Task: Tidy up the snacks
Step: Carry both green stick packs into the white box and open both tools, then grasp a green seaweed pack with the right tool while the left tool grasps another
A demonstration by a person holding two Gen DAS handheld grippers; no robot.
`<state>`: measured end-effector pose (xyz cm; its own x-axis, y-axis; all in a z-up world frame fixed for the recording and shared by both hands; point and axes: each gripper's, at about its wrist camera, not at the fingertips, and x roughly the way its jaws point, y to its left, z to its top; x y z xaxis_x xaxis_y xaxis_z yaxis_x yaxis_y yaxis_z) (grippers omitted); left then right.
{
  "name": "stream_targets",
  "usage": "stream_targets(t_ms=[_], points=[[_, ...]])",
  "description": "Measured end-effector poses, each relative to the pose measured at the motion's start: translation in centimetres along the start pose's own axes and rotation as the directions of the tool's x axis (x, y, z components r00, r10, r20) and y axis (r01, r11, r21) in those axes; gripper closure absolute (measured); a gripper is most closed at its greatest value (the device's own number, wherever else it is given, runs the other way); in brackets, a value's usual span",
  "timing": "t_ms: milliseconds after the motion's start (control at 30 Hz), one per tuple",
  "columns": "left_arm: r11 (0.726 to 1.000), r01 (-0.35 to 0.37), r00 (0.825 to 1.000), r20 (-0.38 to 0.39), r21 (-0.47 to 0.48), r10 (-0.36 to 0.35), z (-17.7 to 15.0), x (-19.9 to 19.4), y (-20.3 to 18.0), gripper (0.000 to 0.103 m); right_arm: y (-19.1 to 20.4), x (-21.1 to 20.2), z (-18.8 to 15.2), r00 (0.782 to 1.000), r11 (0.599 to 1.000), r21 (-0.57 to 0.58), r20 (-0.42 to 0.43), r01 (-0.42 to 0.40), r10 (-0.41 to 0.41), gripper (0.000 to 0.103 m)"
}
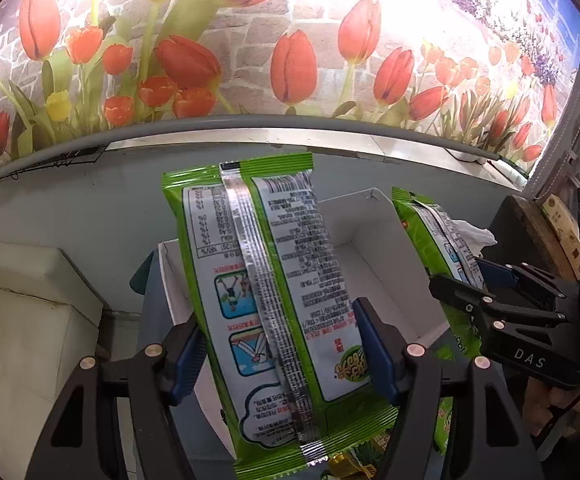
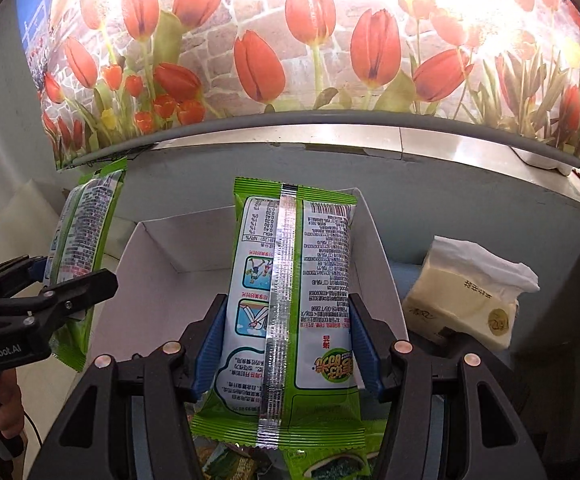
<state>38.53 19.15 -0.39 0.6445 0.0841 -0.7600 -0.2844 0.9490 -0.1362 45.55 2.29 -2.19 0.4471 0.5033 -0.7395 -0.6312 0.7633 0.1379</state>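
Holding green pack each: L gripper (image 1: 277, 344) clenched on pack (image 1: 265, 280), R gripper (image 2: 285, 344) on 2nd pack (image 2: 290, 280). Both packs airborne, long axes running fwd along fingers, over white box (image 2: 157, 248). R nearer box centre; L over left wall.

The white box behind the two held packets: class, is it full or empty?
Empty, as far as shown. The white box shows bare floor and walls in both wrist views; the green packet hides part of it.
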Motion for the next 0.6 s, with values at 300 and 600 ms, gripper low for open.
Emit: stream_targets(t_ms=[300,600], points=[[0.999,-0.013,1.000,0.024,-0.040,0.013,-0.3,0.6,2.9,0.000,0.9,2.5,1.1,0.999,0.997,-0.062,0.013,0.036,-0.035,0.003],[1.000,0.009,0.998,0.058,-0.014,-0.008,-1.6,-1.7,2.6,0.000,0.7,0.9,-0.4,0.999,0.997,-0.066,0.034,0.035,-0.033,0.000]])
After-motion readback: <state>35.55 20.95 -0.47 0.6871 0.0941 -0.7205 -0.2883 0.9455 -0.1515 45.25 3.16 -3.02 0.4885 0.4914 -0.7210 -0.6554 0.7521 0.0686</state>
